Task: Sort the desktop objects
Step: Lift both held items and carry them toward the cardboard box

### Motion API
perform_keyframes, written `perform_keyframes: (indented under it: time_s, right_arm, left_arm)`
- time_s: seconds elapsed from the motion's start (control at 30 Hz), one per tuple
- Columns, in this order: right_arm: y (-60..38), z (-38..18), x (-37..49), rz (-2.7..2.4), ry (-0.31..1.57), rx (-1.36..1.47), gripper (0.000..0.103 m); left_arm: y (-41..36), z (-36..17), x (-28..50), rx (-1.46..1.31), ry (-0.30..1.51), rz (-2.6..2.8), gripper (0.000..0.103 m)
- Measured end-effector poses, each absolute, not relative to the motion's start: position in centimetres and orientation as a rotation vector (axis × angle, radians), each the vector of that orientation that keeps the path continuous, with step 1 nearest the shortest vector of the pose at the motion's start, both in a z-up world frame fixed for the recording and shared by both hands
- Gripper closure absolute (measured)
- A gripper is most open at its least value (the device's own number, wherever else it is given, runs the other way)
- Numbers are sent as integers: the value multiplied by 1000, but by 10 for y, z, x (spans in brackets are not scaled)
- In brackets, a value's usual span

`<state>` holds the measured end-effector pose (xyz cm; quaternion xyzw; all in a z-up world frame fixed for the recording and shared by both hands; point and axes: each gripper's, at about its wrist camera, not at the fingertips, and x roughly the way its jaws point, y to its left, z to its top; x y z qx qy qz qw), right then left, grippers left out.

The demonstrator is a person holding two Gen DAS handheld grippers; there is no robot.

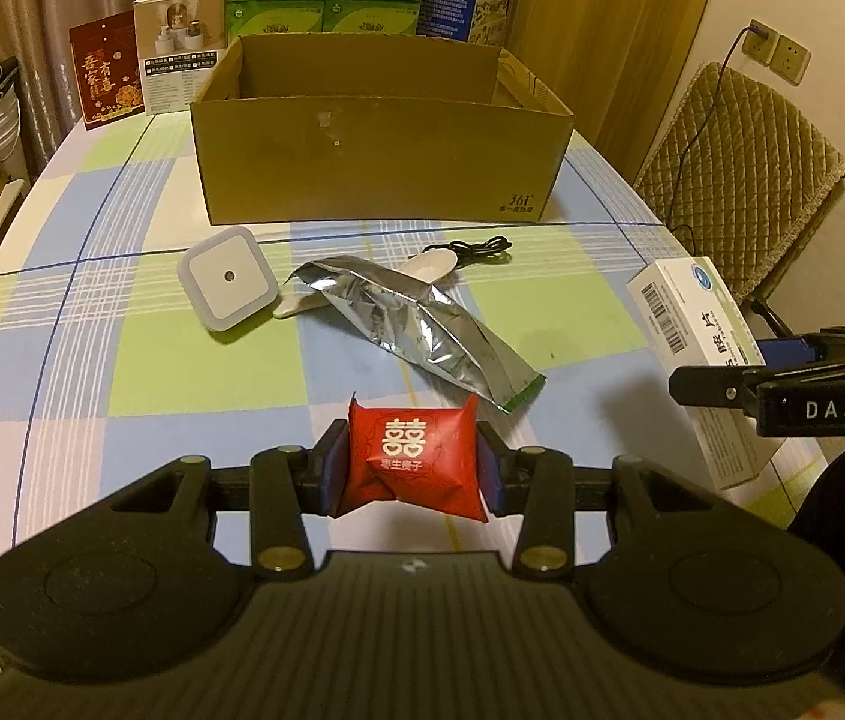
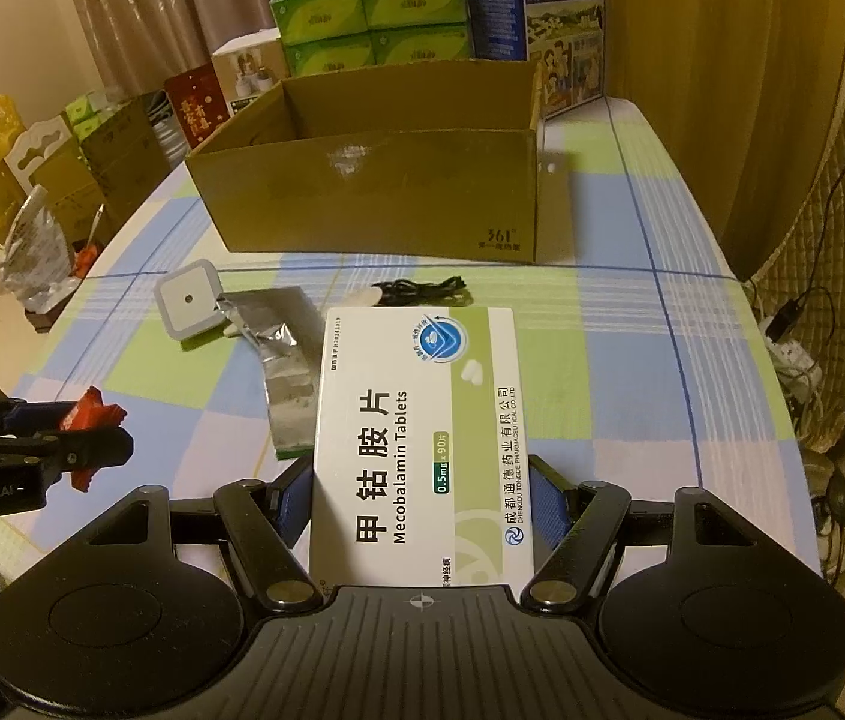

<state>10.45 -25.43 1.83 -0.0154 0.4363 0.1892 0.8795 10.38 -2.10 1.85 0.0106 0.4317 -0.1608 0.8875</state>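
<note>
Red candy packet [image 1: 412, 457] face and foil pouch [image 1: 422, 324] length, left-wrist view only.

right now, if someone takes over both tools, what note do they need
Left tool: shut on the red candy packet, held above the table.
Right tool: shut on the white tablet box, also off the table.
Cardboard box: open at the back of the table; nothing visible inside.
Done: both items picked up.
Left: place both, then the night light, foil pouch, white spoon and black cable lying before the cardboard box.
</note>
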Motion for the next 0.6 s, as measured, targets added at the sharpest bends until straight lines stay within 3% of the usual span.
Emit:
perform_keyframes:
  time_s: [0.6]
  right_arm:
    - [-246, 26, 156, 409, 880, -62, 35]
  left_arm:
    - [-24, 25, 149, 41, 890, -345, 66]
